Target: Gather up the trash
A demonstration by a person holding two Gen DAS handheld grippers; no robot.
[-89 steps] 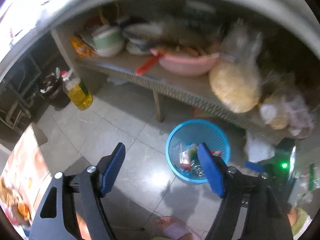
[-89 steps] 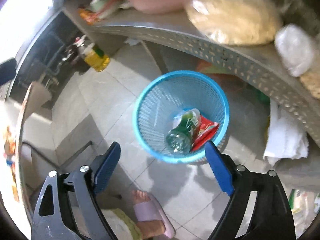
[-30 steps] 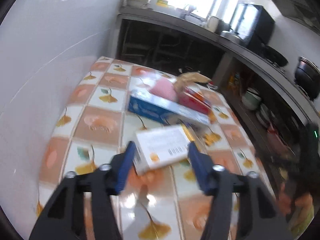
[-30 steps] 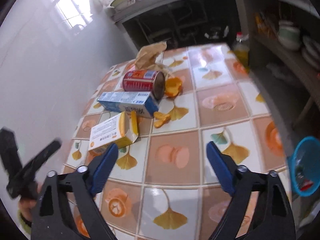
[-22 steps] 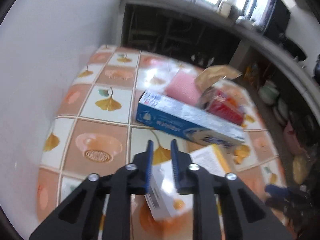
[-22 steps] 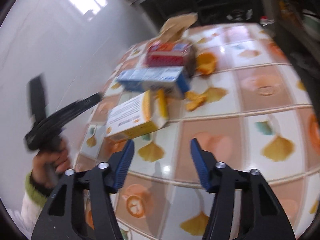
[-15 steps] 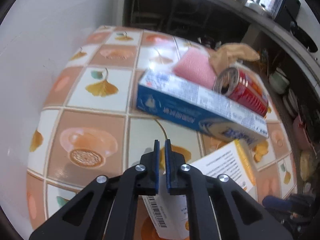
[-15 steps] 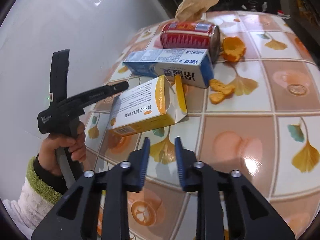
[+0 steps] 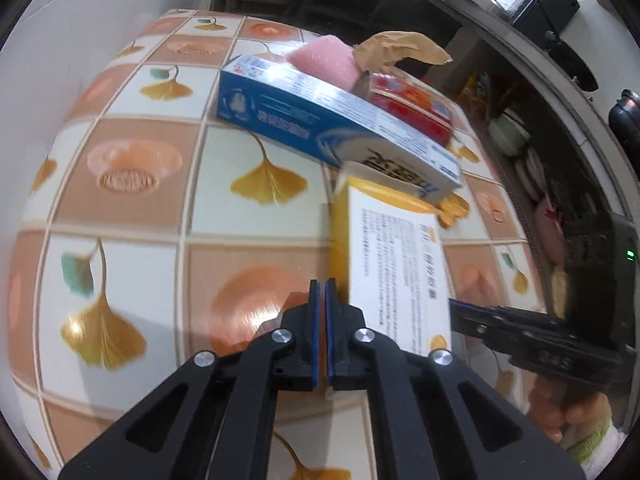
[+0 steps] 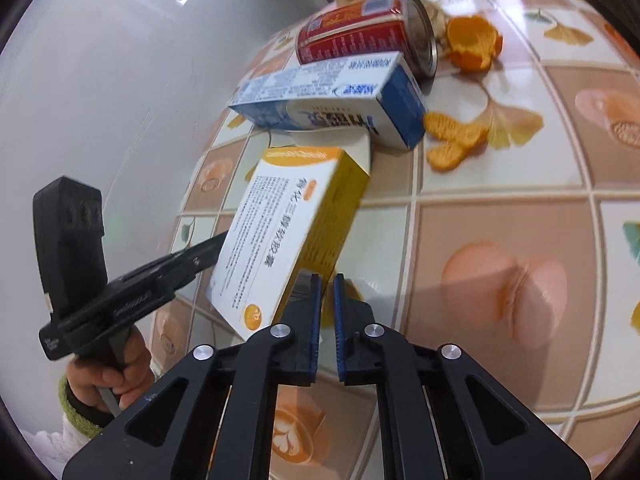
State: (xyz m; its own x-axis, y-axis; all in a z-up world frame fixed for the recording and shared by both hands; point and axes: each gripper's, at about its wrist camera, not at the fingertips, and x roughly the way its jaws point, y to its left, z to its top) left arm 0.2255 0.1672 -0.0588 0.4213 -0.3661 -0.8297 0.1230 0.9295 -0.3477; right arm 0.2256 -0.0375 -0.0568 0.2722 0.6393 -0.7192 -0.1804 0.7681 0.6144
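While both claws are sitting closed on nothing, the white-and-yellow cardboard medicine box (image 9: 394, 276) is lying just right of the left gripper (image 9: 322, 292), long axis running up-frame; right gripper (image 10: 327, 288) w/ box at its upper left, equally near.

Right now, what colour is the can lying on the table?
Red can, clearest in right wrist view.

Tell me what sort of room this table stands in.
Most likely a home kitchen. A long counter runs behind the patterned table, with bowls stacked on the shelf below it and a dark pot at the right edge.
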